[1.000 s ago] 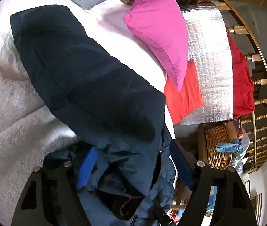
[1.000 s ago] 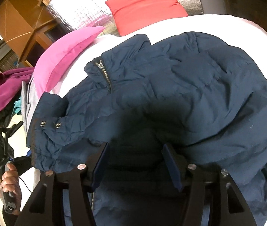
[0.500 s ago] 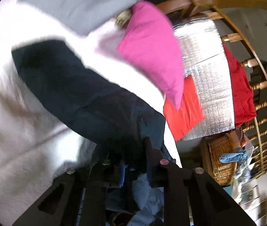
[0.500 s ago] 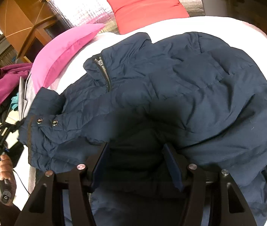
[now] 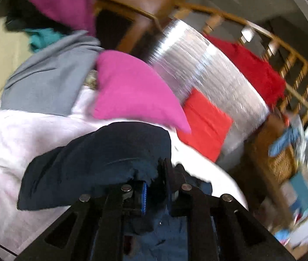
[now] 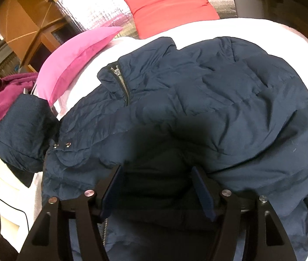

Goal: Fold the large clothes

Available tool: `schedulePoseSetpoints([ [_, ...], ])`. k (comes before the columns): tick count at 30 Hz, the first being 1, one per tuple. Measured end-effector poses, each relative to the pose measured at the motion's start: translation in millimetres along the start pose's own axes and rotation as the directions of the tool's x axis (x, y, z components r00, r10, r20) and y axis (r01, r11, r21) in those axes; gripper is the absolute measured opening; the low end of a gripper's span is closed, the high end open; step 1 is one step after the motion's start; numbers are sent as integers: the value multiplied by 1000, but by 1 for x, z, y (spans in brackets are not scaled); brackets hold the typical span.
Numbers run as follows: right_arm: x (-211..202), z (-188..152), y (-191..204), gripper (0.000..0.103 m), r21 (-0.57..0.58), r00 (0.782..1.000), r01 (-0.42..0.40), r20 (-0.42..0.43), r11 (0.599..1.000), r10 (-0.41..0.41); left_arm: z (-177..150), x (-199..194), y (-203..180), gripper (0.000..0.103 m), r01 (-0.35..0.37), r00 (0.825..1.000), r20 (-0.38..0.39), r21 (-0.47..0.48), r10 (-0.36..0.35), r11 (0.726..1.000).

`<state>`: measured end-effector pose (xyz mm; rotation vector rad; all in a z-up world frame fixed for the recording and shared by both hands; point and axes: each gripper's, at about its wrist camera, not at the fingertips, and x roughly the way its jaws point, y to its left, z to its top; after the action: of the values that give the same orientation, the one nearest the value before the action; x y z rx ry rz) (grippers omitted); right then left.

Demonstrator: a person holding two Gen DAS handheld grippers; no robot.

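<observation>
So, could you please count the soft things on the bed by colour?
Navy: 1, the jacket
Pink: 1, the pink pillow
Red: 1, the red pillow
Grey: 1, the grey cloth
Total: 4

Left gripper [image 5: 155, 180] clamped on sleeve [image 5: 97, 158]; right gripper [image 6: 157, 187] jaws apart, opening.

Both tongs, left [image 5: 155, 180] & right [image 6: 157, 187]: matte black arms w/ triangular cutouts, silver round screw heads at pivots, blue finger pads [image 6: 204, 192]. Thin black cable [image 6: 17, 207].
</observation>
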<state>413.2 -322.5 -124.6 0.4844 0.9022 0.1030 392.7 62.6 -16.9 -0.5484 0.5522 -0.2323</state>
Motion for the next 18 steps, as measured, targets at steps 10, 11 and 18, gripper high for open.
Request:
schedulePoseSetpoints([
  [10,-6,3,-11,69,78,998,-65,-4,995,66,-90,93,-8,15,-73,919,-391,-46,49,996],
  [11,-7,3,-10,69,76,998,-64,-5,995,64,-91,95,-4,18,-75,912,-408,-77,37,994],
  [18,-9,5,-13,69,95,997,-75,-3,993,76,-75,62,25,60,-34,904,-424,-199,-54,979],
])
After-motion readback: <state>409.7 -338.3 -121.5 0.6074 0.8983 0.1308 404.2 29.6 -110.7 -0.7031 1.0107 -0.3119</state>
